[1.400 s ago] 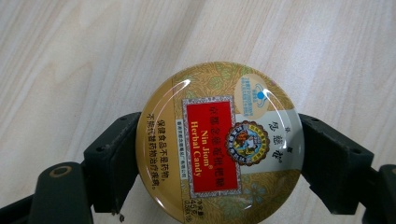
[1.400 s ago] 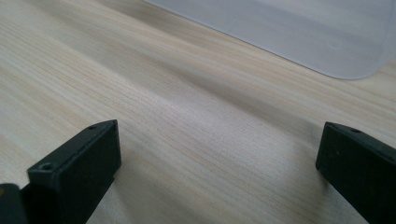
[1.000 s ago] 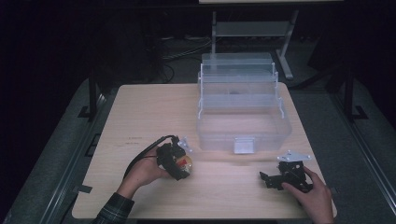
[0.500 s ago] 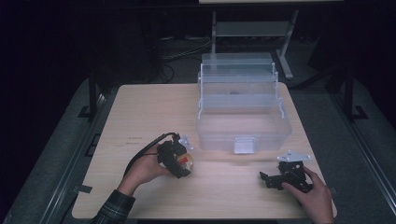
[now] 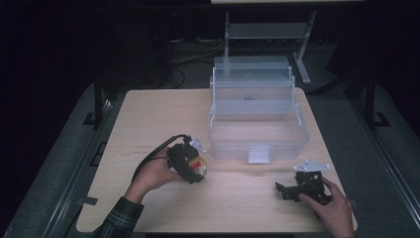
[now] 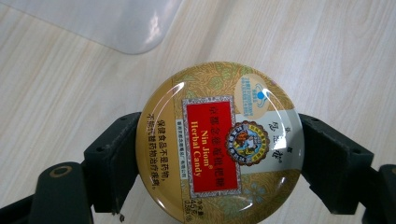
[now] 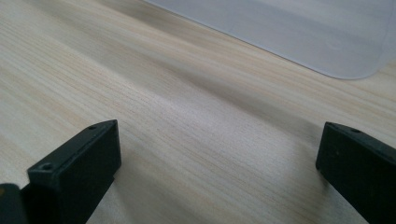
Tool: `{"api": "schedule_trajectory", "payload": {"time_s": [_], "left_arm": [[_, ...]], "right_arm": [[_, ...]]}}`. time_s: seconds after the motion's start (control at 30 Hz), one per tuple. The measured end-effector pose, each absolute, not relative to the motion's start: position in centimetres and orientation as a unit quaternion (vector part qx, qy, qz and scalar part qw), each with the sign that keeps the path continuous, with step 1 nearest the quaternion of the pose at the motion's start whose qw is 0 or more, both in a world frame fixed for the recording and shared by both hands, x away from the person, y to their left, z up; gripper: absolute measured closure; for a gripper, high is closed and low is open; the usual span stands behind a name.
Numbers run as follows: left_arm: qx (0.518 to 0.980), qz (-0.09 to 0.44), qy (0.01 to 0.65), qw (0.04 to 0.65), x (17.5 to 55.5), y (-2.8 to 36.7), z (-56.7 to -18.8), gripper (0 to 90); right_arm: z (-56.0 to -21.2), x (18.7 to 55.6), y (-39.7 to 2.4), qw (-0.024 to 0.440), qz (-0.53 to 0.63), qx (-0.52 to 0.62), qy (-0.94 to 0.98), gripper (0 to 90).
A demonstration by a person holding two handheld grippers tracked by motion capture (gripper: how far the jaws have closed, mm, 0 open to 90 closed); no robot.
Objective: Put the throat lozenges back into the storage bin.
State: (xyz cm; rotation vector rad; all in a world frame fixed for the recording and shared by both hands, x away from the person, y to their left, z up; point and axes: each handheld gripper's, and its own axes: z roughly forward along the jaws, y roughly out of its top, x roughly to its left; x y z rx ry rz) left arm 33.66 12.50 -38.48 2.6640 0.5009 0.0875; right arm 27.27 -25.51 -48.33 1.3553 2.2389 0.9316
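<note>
A round gold candy tin point(image 6: 219, 144) with a red label sits between the jaws of my left gripper point(image 6: 219, 154), which is shut on it from both sides. In the high view the candy tin point(image 5: 199, 167) shows at the left gripper point(image 5: 190, 166), held low over the table at front left of the clear box. My right gripper point(image 5: 292, 191) rests near the table's front right edge. Its jaws stand wide apart in the right gripper view, with bare wood between them point(image 7: 219, 163).
A clear plastic tiered box point(image 5: 257, 134) stands open at the table's middle back, its corner point(image 6: 135, 28) close beyond the tin and its base point(image 7: 327, 42) ahead of the right gripper. The wooden table point(image 5: 148, 114) has bare room at left. Dark floor surrounds it.
The left hand with the tin has shifted slightly; the tin stays in the gripper. The right gripper has not moved.
</note>
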Motion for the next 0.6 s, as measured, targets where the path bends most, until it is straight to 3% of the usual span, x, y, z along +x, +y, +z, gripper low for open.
{"api": "schedule_trajectory", "payload": {"time_s": [0.6], "left_arm": [[0.958, 0.042, 0.171, 0.225, 34.3, 11.8, -36.1, 19.6]], "right_arm": [[-48.3, 27.3, -25.5, 0.182, 0.330, 0.480, 0.793, 0.0]]}}
